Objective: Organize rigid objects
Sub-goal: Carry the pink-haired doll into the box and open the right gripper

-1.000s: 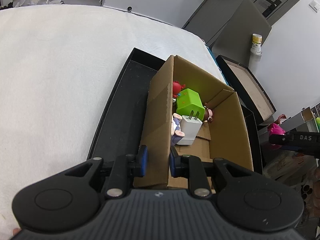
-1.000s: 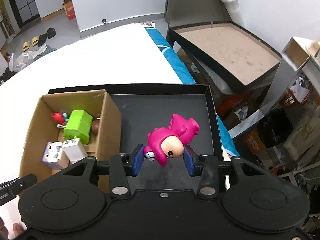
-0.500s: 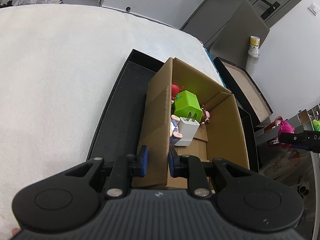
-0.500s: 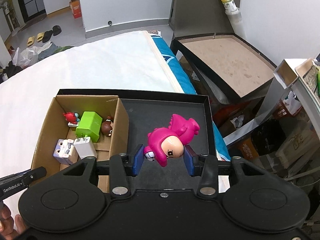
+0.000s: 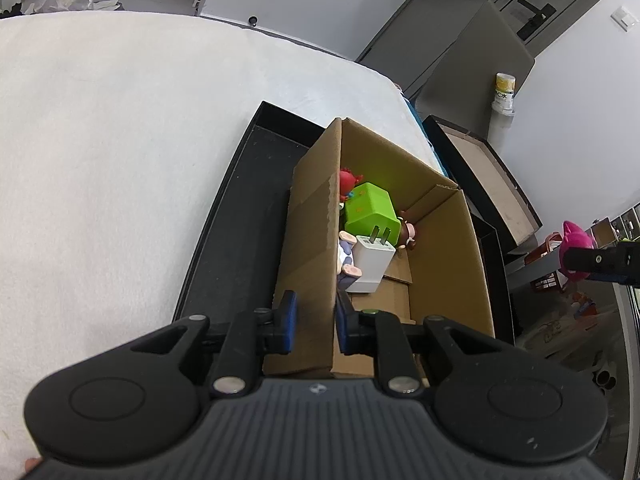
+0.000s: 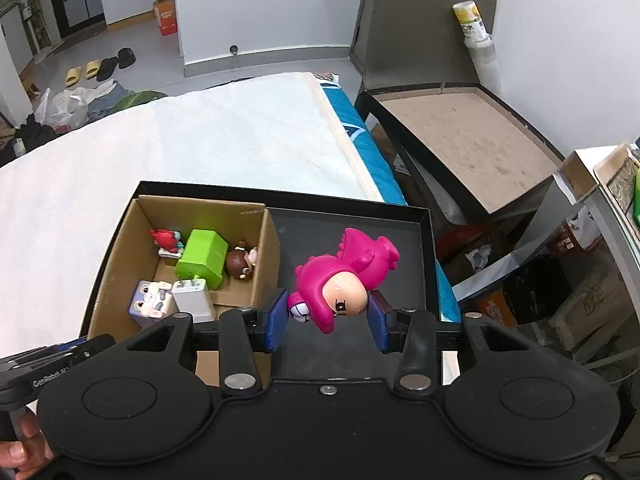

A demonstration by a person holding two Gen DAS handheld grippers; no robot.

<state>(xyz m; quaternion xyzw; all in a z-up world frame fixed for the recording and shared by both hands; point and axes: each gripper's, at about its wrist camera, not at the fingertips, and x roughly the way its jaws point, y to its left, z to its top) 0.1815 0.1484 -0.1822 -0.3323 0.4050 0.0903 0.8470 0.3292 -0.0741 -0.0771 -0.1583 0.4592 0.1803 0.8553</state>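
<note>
1 cardboard box (image 6: pixel 264 248) | 1 black tray (image 6: pixel 400 248) | 2 chargers (image 6: pixel 202 258) | 4 figurines (image 6: pixel 344 276) | 2 grippers (image 6: pixel 327 316)

Seen from above, the left tool (image 5: pixel 313 322) has its two blue-padded fingers (image 5: pixel 287 320) pinched on the near left wall of an open brown cardboard box (image 5: pixel 312 248). The box sits in a shallow black tray (image 5: pixel 236 216) on a white bed (image 5: pixel 120 152). Inside lie a lime-green cube-shaped plug (image 5: pixel 370 212), a white wall charger (image 5: pixel 370 264) touching it, a small red figurine (image 5: pixel 349 181), a brown figurine (image 5: pixel 408 234) and a pale lilac figurine (image 5: pixel 345 258). At the far right edge, the right tool (image 5: pixel 600 261) holds a hot-pink toy (image 5: pixel 576 242) well apart from the box.
</note>
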